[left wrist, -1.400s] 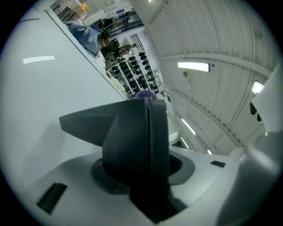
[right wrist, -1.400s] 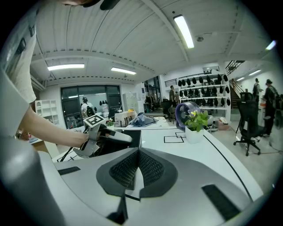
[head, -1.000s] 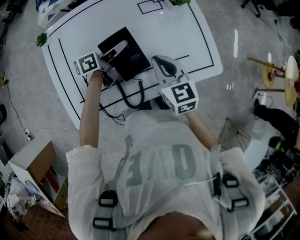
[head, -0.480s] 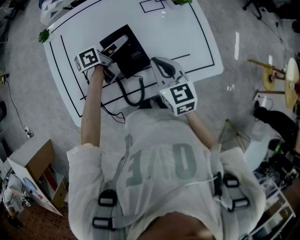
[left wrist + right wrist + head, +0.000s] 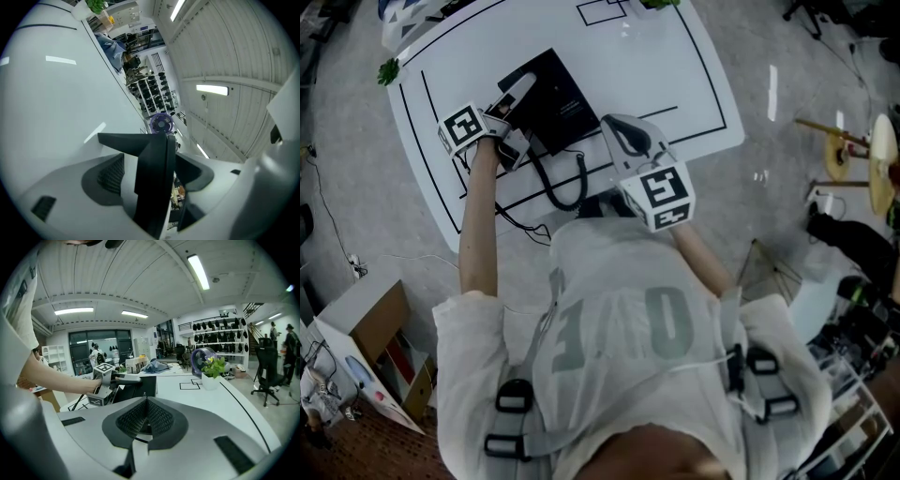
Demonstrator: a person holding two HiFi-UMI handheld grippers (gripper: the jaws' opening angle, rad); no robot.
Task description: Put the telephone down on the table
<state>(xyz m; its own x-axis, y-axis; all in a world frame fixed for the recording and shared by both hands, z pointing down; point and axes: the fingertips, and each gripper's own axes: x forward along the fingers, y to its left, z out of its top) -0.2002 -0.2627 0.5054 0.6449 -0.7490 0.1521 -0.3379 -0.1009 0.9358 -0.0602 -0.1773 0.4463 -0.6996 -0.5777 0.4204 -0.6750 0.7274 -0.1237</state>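
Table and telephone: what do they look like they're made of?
Table: a smooth white top, probably laminate or painted board, fairly glossy, since ceiling lights reflect in it as bright streaks. Telephone: likely black plastic, matte; its flat dark faces show almost no shine.

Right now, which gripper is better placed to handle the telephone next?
Left. The left gripper, its jaws just opening, straddles the telephone; the right gripper is shut, apart near the table edge.
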